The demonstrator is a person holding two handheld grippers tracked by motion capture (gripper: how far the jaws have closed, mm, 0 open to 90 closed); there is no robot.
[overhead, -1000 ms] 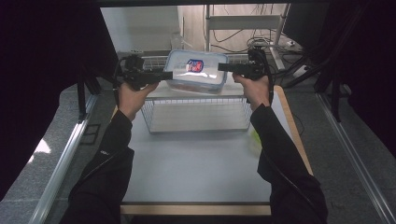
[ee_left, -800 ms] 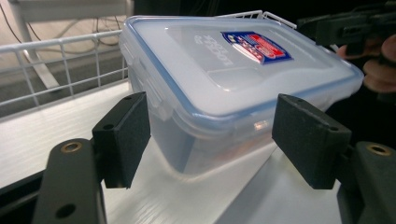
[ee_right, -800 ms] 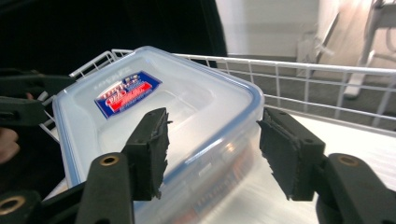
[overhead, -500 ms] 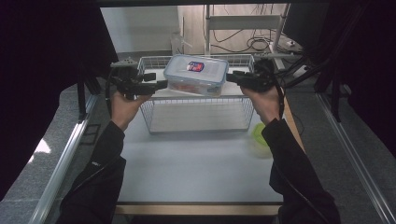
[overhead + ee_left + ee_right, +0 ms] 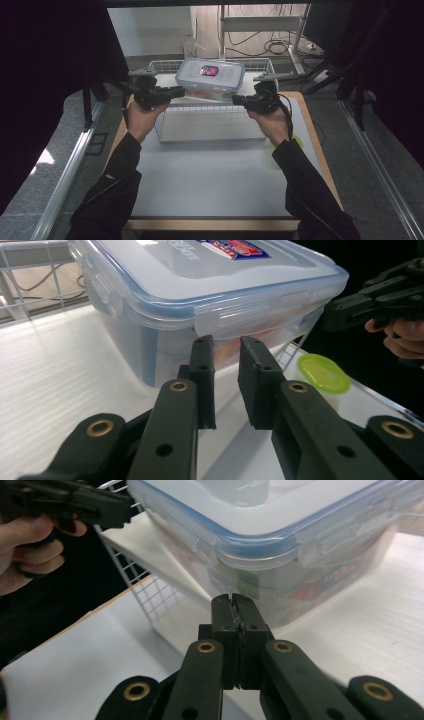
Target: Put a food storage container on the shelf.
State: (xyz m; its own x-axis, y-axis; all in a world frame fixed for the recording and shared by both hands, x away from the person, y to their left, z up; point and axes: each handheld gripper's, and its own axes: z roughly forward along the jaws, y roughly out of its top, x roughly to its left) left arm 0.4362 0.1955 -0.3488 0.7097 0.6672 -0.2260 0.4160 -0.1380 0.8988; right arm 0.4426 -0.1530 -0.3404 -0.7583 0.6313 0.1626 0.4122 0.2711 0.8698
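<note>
A clear plastic box with a blue-rimmed snap lid (image 5: 210,79) rests in the back of a white wire basket (image 5: 210,125). My left gripper (image 5: 181,91) points at the box's left end from just short of it. In the left gripper view its jaws (image 5: 227,342) have just been closing to a narrow gap, nothing between them, the box (image 5: 200,285) close ahead. My right gripper (image 5: 235,100) is near the box's right end. Its jaws (image 5: 232,599) have just closed and meet, holding nothing, just below the box (image 5: 300,535).
A round yellow-green lid (image 5: 323,374) lies on the grey table (image 5: 210,180) right of the basket, beside my right forearm (image 5: 295,142). Each gripper view shows the other hand and its gripper (image 5: 380,295) (image 5: 75,502). Cables and a shelf stand beyond the table.
Both hands have drawn back from the box's ends and come lower, toward the basket's front. Both pairs of jaws have narrowed. The box stays in the basket.
</note>
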